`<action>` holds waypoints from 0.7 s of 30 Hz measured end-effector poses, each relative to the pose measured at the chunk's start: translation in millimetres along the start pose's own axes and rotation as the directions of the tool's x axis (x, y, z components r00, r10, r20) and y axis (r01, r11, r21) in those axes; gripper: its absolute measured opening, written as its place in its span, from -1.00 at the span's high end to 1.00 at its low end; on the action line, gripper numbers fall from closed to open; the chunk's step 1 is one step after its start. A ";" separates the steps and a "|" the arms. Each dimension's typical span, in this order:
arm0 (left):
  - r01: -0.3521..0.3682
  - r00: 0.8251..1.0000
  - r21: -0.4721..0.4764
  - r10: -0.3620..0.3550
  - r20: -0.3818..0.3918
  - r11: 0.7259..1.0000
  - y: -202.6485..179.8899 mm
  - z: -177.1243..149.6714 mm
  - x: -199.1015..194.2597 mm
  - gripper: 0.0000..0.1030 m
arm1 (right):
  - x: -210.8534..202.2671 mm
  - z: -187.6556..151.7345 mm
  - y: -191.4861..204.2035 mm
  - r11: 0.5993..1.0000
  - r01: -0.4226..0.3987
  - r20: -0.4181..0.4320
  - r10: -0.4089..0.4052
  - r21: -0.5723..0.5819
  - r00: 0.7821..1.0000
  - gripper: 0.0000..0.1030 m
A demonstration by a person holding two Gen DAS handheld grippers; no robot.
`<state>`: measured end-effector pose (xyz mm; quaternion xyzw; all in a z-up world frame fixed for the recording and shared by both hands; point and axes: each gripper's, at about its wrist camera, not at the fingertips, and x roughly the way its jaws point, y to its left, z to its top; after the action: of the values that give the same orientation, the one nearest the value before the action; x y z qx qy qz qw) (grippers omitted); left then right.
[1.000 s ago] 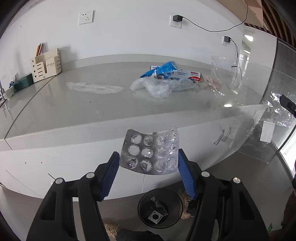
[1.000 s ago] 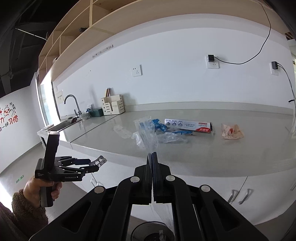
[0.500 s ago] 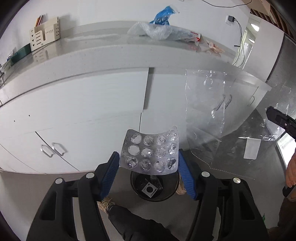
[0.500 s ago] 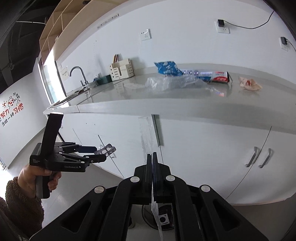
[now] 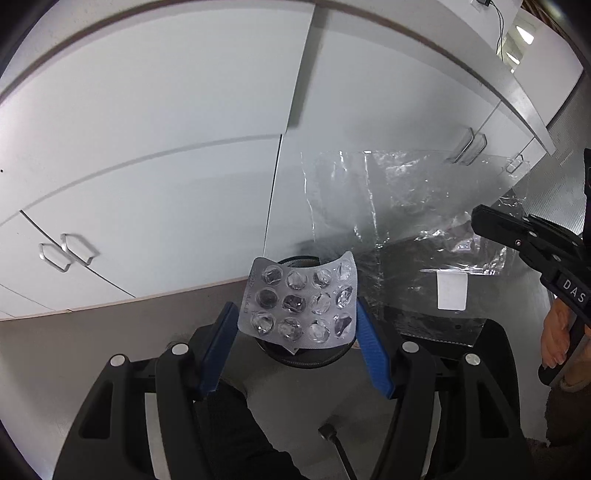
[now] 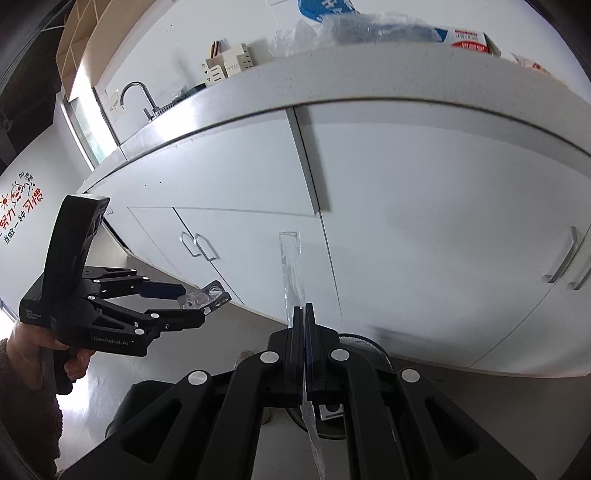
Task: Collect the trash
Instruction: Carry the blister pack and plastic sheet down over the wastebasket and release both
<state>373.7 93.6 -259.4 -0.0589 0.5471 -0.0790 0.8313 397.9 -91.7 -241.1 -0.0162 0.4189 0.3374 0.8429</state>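
Observation:
My left gripper (image 5: pixel 297 314) is shut on an empty silver blister pack (image 5: pixel 299 306), held just above a round black trash bin (image 5: pixel 306 354) on the floor. It also shows in the right wrist view (image 6: pixel 207 295) with the pack (image 6: pixel 201 295). My right gripper (image 6: pixel 303 314) is shut on a clear plastic bag (image 6: pixel 291 266), seen edge-on. In the left wrist view the bag (image 5: pixel 399 221) hangs wide from the right gripper (image 5: pixel 480 218), to the right of the bin. The bin's rim (image 6: pixel 365 345) shows below the right gripper.
White cabinet doors (image 5: pixel 166 147) with metal handles (image 5: pixel 66 251) stand close behind the bin. More trash, a blue wrapper (image 6: pixel 325 7) and a red-and-white box (image 6: pixel 469 38), lies on the counter (image 6: pixel 332 74) above. A sink tap (image 6: pixel 136 96) is at the far left.
Both grippers have dropped lower toward the floor and closer to the cabinets. The blister pack is now over the bin; the countertop has risen out of the left view.

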 end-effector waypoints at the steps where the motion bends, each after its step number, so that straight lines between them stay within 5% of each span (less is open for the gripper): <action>1: 0.003 1.000 0.004 -0.003 -0.016 1.000 0.2 0.3 8.2 -0.22 | 7.1 -1.0 -2.1 1.000 0.002 -0.007 -0.002 0.002 1.000 0.89; 14: 0.100 0.969 0.024 -0.092 -0.231 0.995 2.7 -5.2 128.1 -0.26 | 118.4 -24.2 -44.4 0.998 0.025 -0.229 -0.011 0.055 0.973 0.89; 21: 0.163 0.924 -0.015 -0.158 -0.347 0.987 3.2 -17.3 195.5 -0.28 | 179.5 -46.4 -70.1 0.996 0.043 -0.390 -0.008 0.081 0.921 0.89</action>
<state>434.1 58.3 -442.8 -0.0828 0.6779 -0.1596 0.7128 482.1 -60.6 -417.8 -0.0512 0.5924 0.2978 0.7469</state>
